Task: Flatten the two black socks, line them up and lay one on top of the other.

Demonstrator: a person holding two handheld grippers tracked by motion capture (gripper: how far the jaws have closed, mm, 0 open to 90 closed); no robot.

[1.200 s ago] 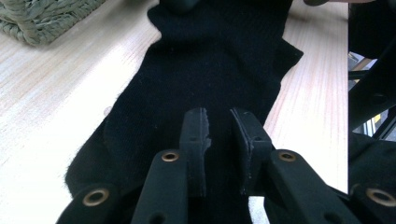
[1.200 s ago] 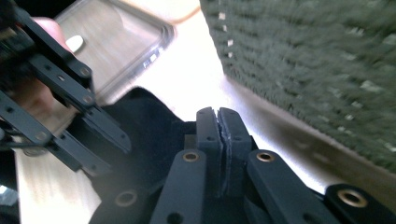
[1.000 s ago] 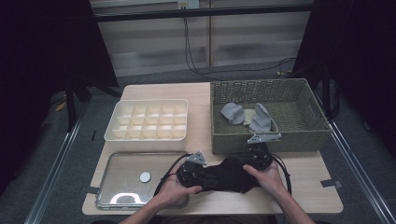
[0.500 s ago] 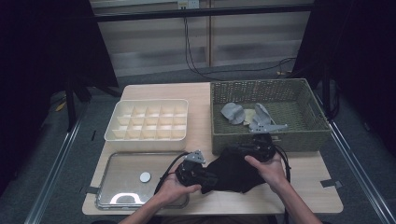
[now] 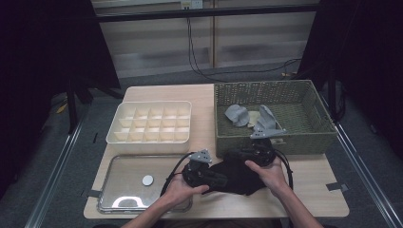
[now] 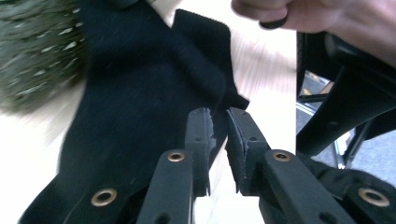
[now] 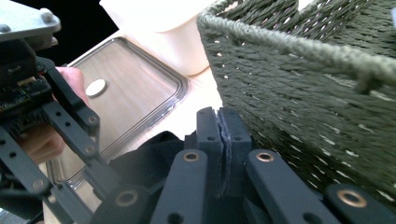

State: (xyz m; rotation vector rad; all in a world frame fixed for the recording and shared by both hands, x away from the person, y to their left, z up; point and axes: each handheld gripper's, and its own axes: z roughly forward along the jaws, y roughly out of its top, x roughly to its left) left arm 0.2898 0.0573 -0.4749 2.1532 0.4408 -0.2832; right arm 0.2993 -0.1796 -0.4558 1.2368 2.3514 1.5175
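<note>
A black cloth (image 5: 237, 173) lies crumpled on the wooden table's near edge, between the person's two hands. My left gripper (image 5: 216, 178) comes at the cloth's left end. In the left gripper view its jaws (image 6: 218, 116) have just been closing and stand a narrow slit apart, with the cloth's edge (image 6: 140, 93) at their tips and bare table showing through the slit. My right gripper (image 5: 237, 159) sits against the basket's front wall. Its pads (image 7: 218, 116) are pressed together, and the cloth (image 7: 149, 158) bunches up to them.
A green wicker basket (image 5: 271, 137) at the right holds grey cloths (image 5: 237, 114). A white compartment box (image 5: 152, 123) stands behind a clear tray (image 5: 128, 180) with a small white disc (image 5: 148, 180). The basket wall (image 7: 303, 84) is close beside the right jaws.
The right hand has moved up to the basket's front wall, drawing the cloth's right part with it. The left hand has stayed in place.
</note>
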